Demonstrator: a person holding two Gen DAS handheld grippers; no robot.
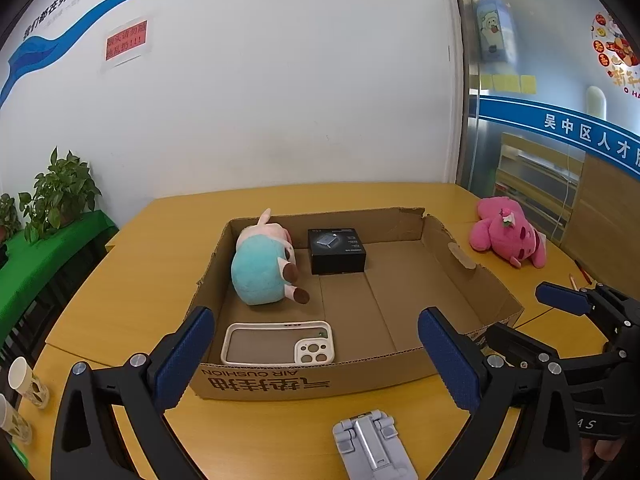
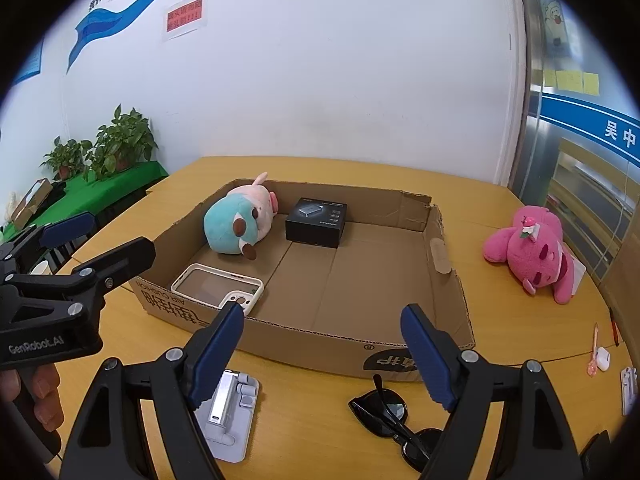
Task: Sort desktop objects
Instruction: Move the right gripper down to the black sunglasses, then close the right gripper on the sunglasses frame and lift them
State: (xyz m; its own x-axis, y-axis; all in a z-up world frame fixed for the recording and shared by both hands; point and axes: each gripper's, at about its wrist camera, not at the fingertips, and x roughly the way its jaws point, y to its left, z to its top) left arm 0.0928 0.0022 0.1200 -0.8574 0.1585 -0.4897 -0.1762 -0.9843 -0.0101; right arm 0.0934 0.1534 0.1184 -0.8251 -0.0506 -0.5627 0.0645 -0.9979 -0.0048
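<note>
- Left gripper [image 1: 316, 354]: spread wide, nothing between the blue pads, poised at the near wall of the cardboard box [image 1: 460, 268].
- Right gripper [image 2: 322, 354]: likewise spread wide and holding nothing, above the yellow table [image 2: 316, 400] just short of the box.
- Inside the box: teal-and-pink plush [image 1: 262, 264] at 10 o'clock on the floor, black carton [image 1: 336, 250] at 12 o'clock just beside it, pale phone case [image 1: 278, 343] at 7 o'clock against the near wall.
- Right half of the box floor bare.
- Left to sort, outside the box: grey folding phone stand [image 2: 230, 416] at 6 o'clock, black sunglasses [image 2: 394, 420] at 5 o'clock, pink plush [image 2: 532, 254] at 3 o'clock, small white item and pens at the far right edge.
- Stand: probably light, stiff, smooth; best pinched across its narrow sides.
- Sunglasses: likely light but fragile, slippery lenses; safer taken at the bridge or a folded temple than on the glass.
- Pink plush: soft, squashy, forgiving; a firm pinch on the body should do.
</note>
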